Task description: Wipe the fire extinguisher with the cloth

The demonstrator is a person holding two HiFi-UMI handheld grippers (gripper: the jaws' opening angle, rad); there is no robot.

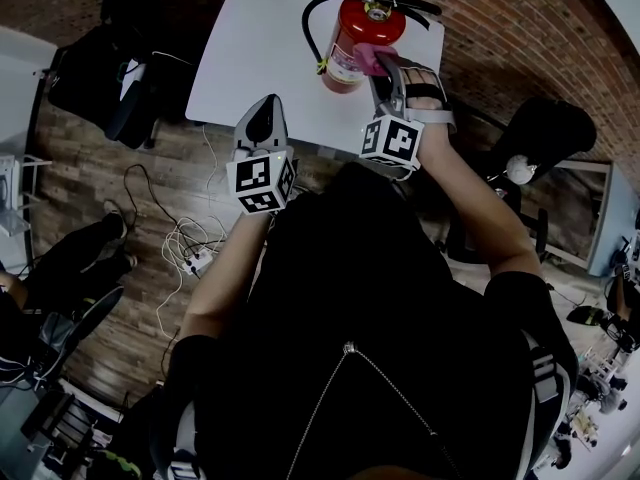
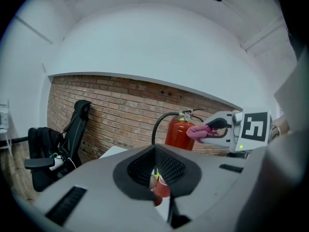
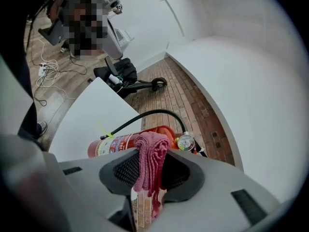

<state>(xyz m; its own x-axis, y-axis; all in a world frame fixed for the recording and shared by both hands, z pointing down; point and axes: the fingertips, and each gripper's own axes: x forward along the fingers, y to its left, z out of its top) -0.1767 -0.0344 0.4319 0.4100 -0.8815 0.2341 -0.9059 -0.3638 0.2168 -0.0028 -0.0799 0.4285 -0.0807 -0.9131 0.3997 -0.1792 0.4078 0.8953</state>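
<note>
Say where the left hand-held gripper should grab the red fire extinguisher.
Probably the black top lever, from above: the upright red cylinder looks too wide for jaws, its black hose loops down the left, and the right hand-held gripper holds pink cloth on the near side.

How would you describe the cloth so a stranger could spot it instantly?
Find the white table; a red fire extinguisher stands near its far edge. The cloth is the bunched rag up by the extinguisher's top, pinched in the right gripper. It is the only soft, pink thing there.
</note>
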